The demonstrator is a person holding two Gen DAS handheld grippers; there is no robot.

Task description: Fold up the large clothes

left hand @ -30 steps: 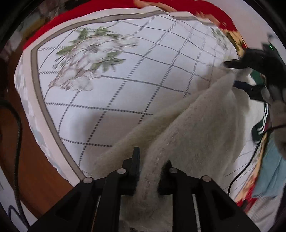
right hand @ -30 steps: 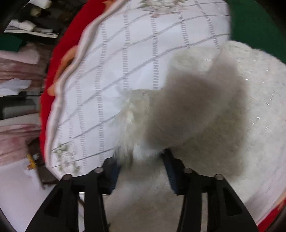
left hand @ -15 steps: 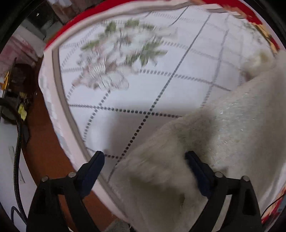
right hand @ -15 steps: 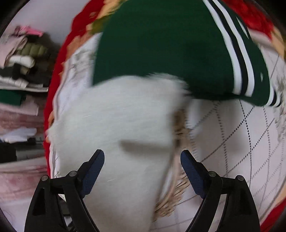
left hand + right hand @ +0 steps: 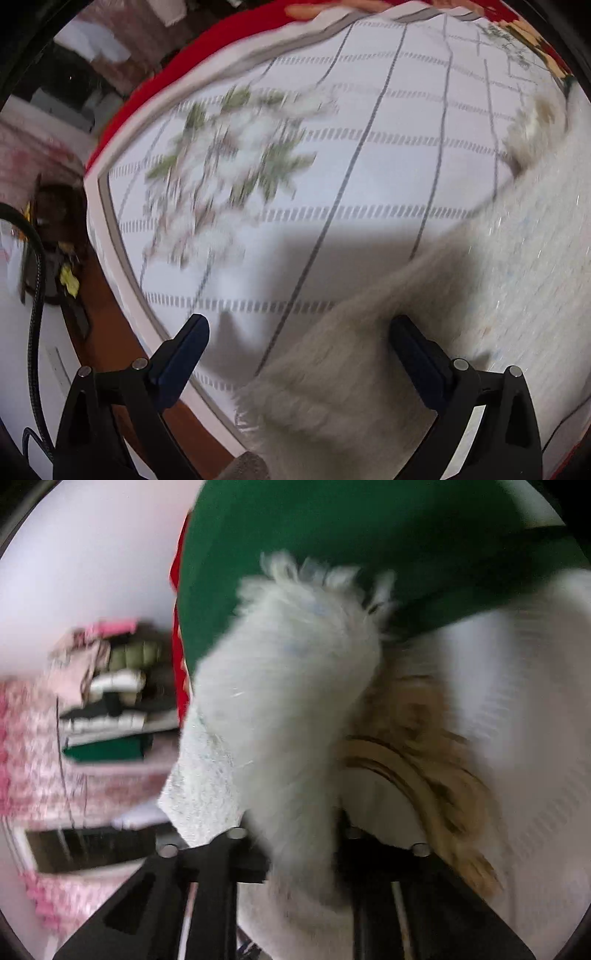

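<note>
— Where's the left gripper (image 5: 297,354)?
— Jaws spread wide, holding nothing. The fleece (image 5: 461,314) lies between and beyond them on the bed (image 5: 369,177), its fringed edge near the bed's border.
— And the right gripper (image 5: 301,853)?
— Jaws pinched on the fleece (image 5: 288,701); a shaggy fold stands up from them, tufted at the top.
— What's around it?
— White quilted bedcover with grey grid lines and a flower print. A smooth green garment (image 5: 332,535) behind the fold, folded clothes (image 5: 110,709) stacked off left.

One fluffy white garment (image 5: 461,295), one green garment (image 5: 332,524), two claws (image 5: 299,343) (image 5: 301,849)
</note>
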